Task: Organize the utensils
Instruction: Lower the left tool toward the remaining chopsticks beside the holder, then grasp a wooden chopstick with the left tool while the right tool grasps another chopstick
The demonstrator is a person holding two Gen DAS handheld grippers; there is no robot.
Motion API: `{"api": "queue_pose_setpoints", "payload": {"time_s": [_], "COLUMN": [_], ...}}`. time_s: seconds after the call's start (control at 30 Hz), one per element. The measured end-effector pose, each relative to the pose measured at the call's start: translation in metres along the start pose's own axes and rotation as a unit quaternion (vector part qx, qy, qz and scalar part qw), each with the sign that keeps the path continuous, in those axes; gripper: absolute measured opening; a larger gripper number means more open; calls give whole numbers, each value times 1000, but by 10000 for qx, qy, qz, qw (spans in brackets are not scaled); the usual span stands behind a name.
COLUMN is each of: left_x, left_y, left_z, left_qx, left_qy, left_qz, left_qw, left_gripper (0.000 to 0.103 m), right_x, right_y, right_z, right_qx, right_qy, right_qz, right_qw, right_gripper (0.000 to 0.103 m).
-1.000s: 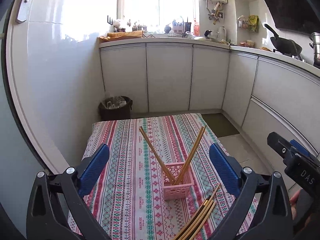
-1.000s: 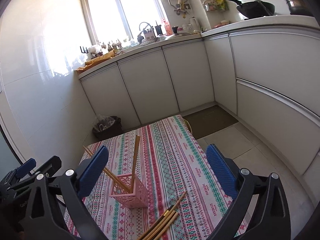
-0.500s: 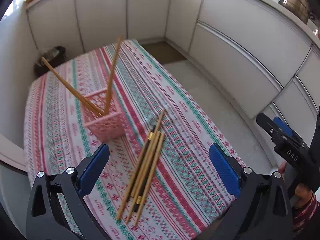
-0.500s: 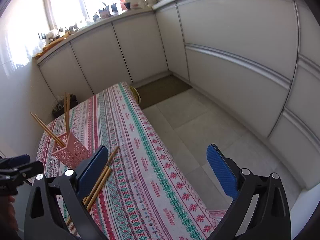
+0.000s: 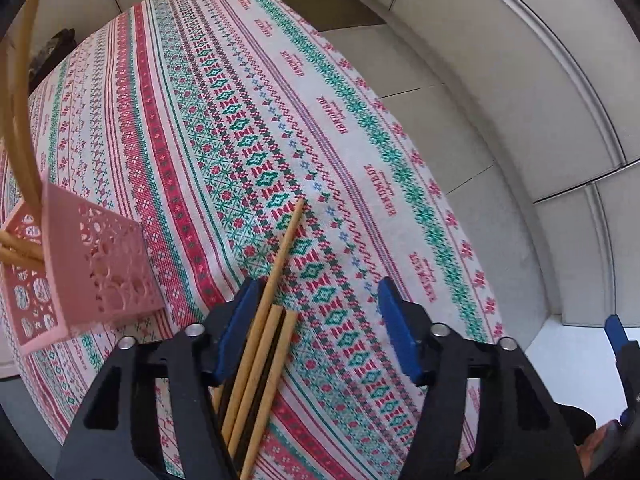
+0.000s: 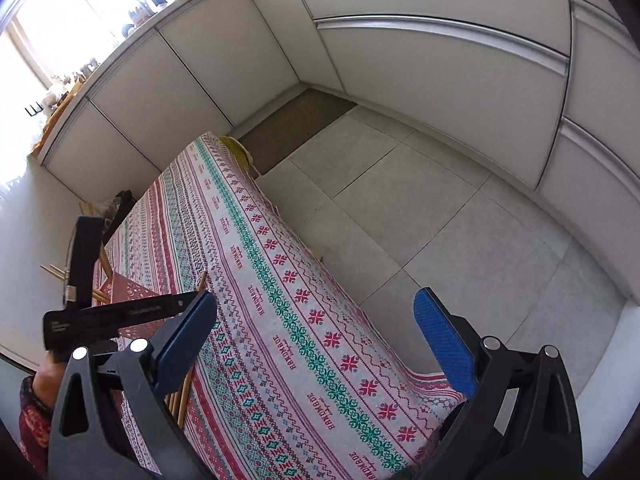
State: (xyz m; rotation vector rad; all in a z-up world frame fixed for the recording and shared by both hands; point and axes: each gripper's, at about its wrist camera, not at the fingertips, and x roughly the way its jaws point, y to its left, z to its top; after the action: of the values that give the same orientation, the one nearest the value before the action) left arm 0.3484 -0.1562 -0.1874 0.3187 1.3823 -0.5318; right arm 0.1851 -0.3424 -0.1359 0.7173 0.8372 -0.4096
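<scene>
While the left gripper (image 5: 316, 326) was lowered with its fingers wide apart over the loose chopsticks (image 5: 266, 328) on the striped tablecloth (image 5: 280, 120), the bundle was seen just against the inner face of the left finger (image 5: 236, 328), not centred between the two. For a good grasp, the gripper should probably be shifted a little towards the pink holder (image 5: 92, 268), which stood near with other chopsticks (image 5: 18, 148) already leaning in it, so that only one stick is closed on. The right gripper (image 6: 316, 344) was held wide and empty over the table edge, well apart from the work.
</scene>
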Motion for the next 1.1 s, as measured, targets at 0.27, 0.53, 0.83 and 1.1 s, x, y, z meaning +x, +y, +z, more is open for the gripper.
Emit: {"api": "queue_pose_setpoints", "payload": {"time_s": [0.27, 0.53, 0.83, 1.1], "left_x": [28, 40, -29, -126], "left_y": [3, 9, 24, 26], "left_z": [12, 5, -64, -133], "left_qx": [55, 88, -141, -407], "left_qy": [-54, -161, -1111, -2185], "left_qz": [106, 327, 46, -244], "left_qw": [9999, 9993, 9937, 9747], "left_gripper": [46, 9, 8, 7], "right_x": [15, 19, 41, 87], "right_y": [-6, -1, 33, 96], "right_z": [0, -1, -17, -43], "right_qx": [226, 140, -412, -1107], "right_qy": [453, 489, 895, 1446], "right_qz": [205, 89, -36, -487], "right_qw": [9985, 9987, 9951, 9821], "right_gripper": [96, 96, 96, 72]}}
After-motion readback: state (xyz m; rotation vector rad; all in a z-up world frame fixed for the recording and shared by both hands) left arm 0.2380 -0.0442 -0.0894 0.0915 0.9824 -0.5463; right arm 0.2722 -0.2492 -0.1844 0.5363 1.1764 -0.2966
